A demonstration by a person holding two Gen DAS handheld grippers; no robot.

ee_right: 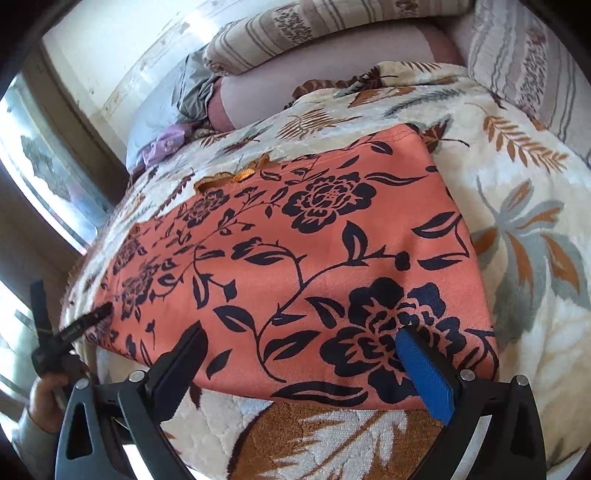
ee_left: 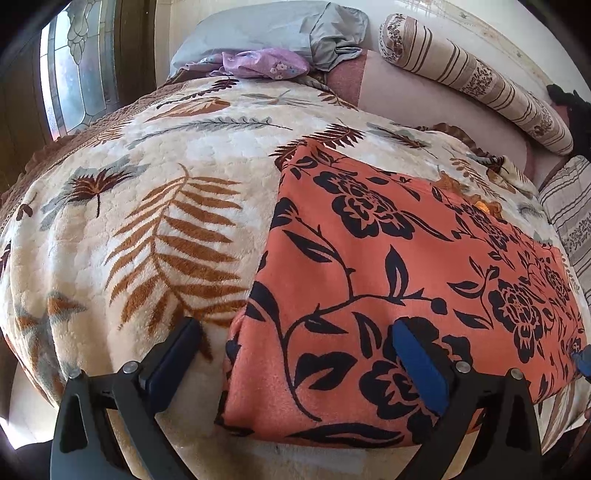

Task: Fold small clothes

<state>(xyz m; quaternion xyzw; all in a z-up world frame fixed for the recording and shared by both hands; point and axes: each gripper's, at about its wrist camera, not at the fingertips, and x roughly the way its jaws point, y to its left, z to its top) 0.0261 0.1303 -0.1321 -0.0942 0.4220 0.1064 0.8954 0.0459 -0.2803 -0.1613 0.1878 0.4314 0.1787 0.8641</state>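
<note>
An orange cloth with black flowers and leaves (ee_left: 388,258) lies flat on the bed. It looks folded into a neat shape with straight edges, near the front edge of the bed. At its far edge a bit of brighter orange trim (ee_right: 236,177) peeks out. Under it is a fluffy cream blanket with brown and grey leaves (ee_left: 166,221).

The left claw (ee_left: 295,354) is wide open and holds nothing. One finger is over the blanket, the other is over the cloth's near corner. The right claw (ee_right: 301,354) is wide open too, with nothing in it. Both of its fingers hang over the near edge of the cloth. In the right view the left claw shows at the far left (ee_right: 96,317), with a hand (ee_right: 44,398) behind it.

At the back of the bed there are a grey pillow (ee_left: 258,33), a small purple flowery cloth (ee_left: 266,62) and a long striped bolster pillow (ee_left: 480,85). A window with patterned glass (ee_left: 74,74) is on one side.
</note>
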